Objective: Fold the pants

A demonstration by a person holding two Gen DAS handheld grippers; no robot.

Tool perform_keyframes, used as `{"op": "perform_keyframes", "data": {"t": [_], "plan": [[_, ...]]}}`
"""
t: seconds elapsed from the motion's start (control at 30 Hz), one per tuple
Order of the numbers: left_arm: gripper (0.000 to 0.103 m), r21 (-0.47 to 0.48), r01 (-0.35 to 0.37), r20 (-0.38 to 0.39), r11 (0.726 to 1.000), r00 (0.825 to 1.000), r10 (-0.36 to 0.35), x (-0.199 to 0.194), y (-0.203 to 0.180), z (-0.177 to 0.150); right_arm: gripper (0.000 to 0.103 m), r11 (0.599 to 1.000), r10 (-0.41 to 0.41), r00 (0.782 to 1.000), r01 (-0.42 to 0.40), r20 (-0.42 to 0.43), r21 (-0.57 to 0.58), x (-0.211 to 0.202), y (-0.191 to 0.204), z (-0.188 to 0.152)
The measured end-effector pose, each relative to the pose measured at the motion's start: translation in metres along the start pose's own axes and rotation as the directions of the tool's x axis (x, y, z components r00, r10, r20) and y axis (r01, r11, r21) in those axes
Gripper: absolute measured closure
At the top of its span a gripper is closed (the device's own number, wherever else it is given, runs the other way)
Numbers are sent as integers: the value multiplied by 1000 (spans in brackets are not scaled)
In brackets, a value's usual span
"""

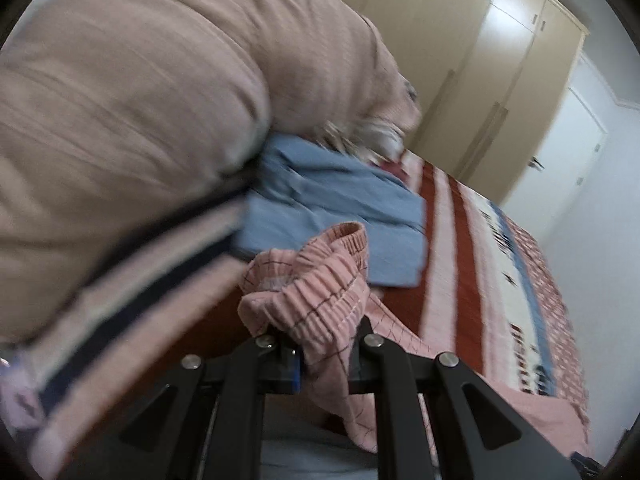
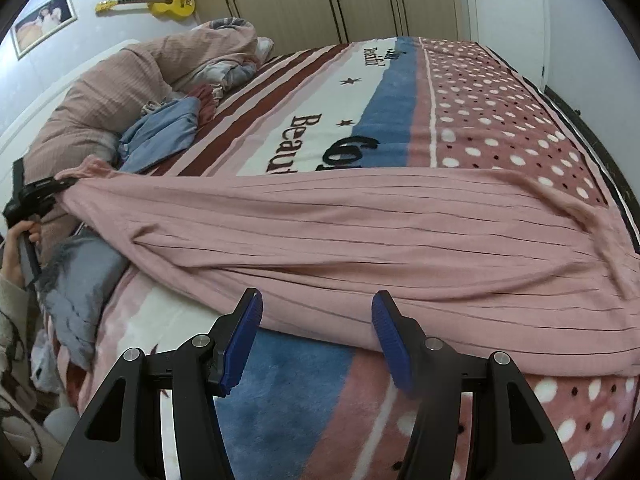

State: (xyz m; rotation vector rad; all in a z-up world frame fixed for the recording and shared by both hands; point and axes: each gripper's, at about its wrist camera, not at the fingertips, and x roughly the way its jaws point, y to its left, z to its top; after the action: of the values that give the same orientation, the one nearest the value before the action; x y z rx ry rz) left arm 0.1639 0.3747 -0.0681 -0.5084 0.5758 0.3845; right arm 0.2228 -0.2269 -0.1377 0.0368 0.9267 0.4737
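Pink checked pants (image 2: 360, 236) lie stretched across the bed, waistband at the left, legs running right. My left gripper (image 1: 320, 344) is shut on the elastic waistband (image 1: 316, 280) and lifts it off the bed; it also shows at the left edge of the right wrist view (image 2: 48, 192). My right gripper (image 2: 316, 320) is open and empty, its blue pads (image 2: 244, 340) just short of the pants' near edge.
The bed carries a striped and dotted blanket (image 2: 480, 92). A pink duvet (image 1: 140, 92) is heaped at the head end, with folded blue clothes (image 1: 332, 212) beside it. A grey pillow (image 2: 76, 280) lies at the near left. Wardrobes (image 1: 460, 60) stand behind the bed.
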Motion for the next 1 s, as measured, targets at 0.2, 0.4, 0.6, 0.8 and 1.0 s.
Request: {"op": "perform_keyframes", "data": {"t": [0.2,0.4,0.6,0.8,1.0], "plan": [[93,33,21,4,999,1000,-21,-11,0,-1,50,999,-49,999,49,9,-1,-6,-2,-3],[93,104,126,3,987,992,-127,-20,-51,-10,50,995,-93,996,92,14,37,-17,-24,-14],[93,215,233,-5,948,971,-238,-35,-125,-18,50,992,-88,996,86,25,91,-28,-49,-25],[93,309,392,-90,866,919,-384,-40,-210,-48,50,992,-67,996,60,54,114,-38,-61,-30],[93,325,547,-241,772,837,-491,-18,-295,-96,50,990,-58,995,46,81,135,-49,-73,-34]]}}
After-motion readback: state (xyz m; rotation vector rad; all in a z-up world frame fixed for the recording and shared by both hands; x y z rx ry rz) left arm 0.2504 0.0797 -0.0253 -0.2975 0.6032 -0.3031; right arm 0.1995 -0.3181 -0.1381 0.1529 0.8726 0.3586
